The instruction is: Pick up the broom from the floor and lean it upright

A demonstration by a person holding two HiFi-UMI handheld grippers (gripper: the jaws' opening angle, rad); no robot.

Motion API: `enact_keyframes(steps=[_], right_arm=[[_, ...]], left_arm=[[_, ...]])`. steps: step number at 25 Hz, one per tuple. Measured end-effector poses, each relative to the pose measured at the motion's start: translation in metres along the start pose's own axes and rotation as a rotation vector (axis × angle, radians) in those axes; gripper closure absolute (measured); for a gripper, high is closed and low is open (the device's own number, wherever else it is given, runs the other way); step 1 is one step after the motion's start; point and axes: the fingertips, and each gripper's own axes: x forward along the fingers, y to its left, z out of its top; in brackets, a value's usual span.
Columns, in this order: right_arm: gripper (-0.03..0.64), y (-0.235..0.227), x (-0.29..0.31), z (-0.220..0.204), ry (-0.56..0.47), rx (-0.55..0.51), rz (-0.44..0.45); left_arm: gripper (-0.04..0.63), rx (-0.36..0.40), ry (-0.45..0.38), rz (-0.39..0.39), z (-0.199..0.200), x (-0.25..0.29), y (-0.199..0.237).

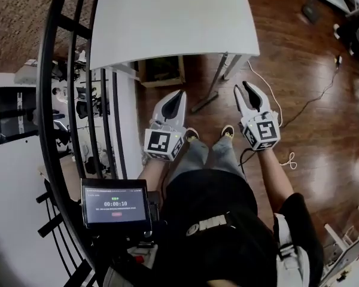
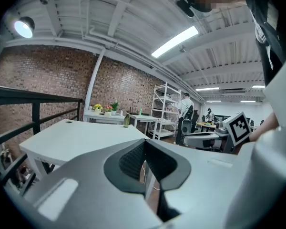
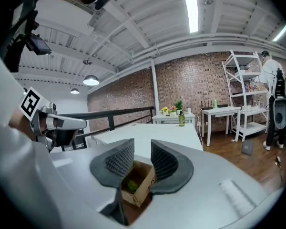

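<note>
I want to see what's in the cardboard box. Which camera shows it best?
The right gripper view: the cardboard box is close and open, with something green inside. The head view shows it small, partly hidden under the white table. The left gripper view doesn't show it.

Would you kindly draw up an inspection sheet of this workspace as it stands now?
Surface: wood floor; white desk, nothing seen on top.
Job's things: a slim pole with a dark foot leans at the desk's edge, probably the broom; neither gripper touches it.
Clutter: open cardboard box under the desk, something green inside.
Grippers: left gripper jaws together, empty; right gripper jaws apart, nothing between them.
Cables: white cable and dark cable lie loose on the floor at the right.
Surroundings: black railing at the left; brick wall; white shelving with a person beside it.
</note>
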Motion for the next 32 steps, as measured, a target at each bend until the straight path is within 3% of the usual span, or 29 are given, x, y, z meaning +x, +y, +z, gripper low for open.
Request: enact_keyframes(steps=[4, 10, 18, 22, 32], right_arm=[[0.524, 0.049, 0.0, 0.049, -0.107, -0.004, 0.033], [0.612, 0.07, 0.032, 0.059, -0.124, 0.005, 0.104], [0.612, 0.095, 0.051, 0.07, -0.082, -0.085, 0.23], [0.612, 0.086, 0.05, 0.078, -0.097, -0.107, 0.223], [0.614, 0.091, 0.047, 0.08, -0.126, -0.128, 0.229]], left_arm=[[0.578, -0.001, -0.088, 0.02, 0.044, -0.023, 0.006], [0.578, 0.028, -0.126, 0.037, 0.059, -0.015, 0.011], [0.578, 0.036, -0.13, 0.076, 0.07, 0.004, 0.0], [0.578, 0.062, -0.147, 0.039, 0.075, 0.02, -0.011], [0.578, 0.102, -0.153, 0.031, 0.077, 0.02, -0.017]])
